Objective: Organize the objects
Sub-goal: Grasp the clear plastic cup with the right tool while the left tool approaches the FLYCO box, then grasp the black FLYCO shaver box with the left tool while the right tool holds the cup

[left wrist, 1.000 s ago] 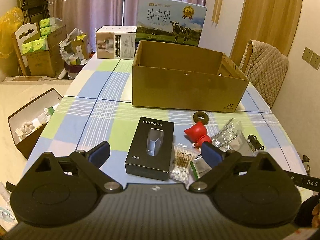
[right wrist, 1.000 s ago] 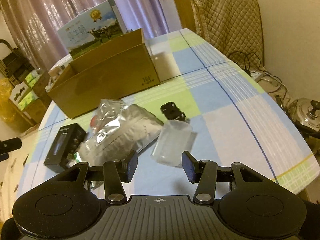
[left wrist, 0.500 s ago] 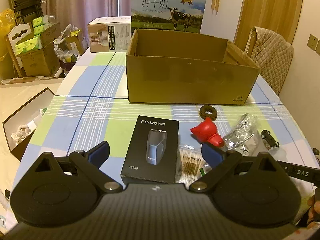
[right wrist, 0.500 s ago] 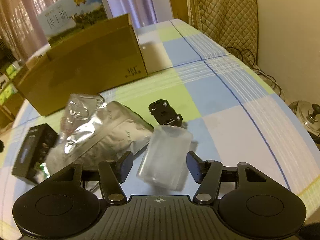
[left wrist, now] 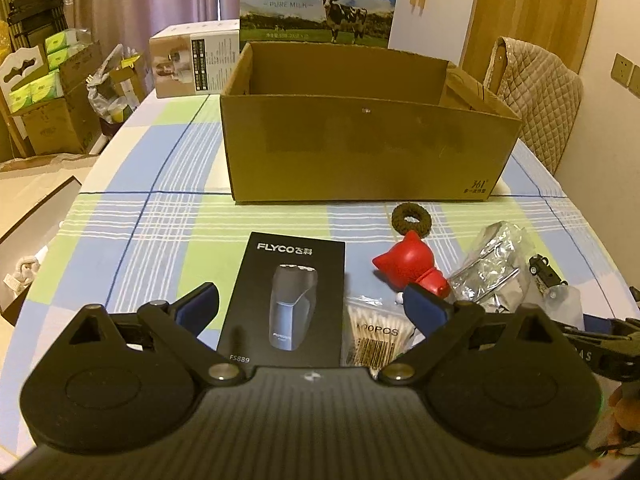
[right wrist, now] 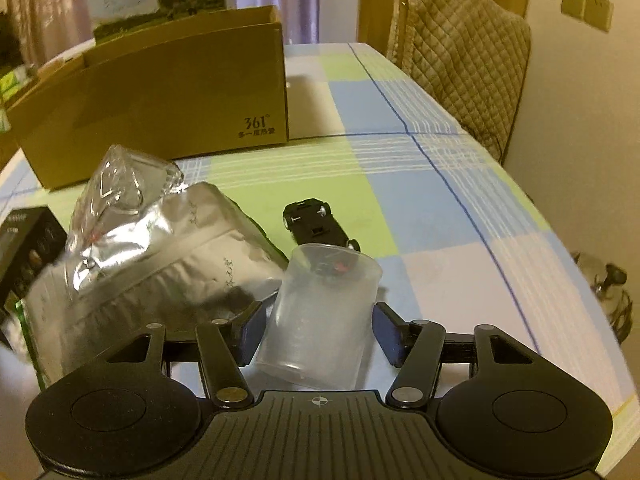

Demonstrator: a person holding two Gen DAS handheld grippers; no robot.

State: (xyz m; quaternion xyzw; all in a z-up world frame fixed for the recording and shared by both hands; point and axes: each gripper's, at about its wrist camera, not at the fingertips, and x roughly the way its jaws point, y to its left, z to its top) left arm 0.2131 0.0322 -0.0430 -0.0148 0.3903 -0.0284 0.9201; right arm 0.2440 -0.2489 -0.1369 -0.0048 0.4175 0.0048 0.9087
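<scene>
The left gripper (left wrist: 310, 310) hangs wide apart and empty above the shaver box (left wrist: 286, 300). Further right, the right gripper (right wrist: 318, 334) brackets the translucent cup (right wrist: 320, 316), pads not yet pressing; the cup's axis tilts toward the cardboard box (right wrist: 160, 96).
</scene>
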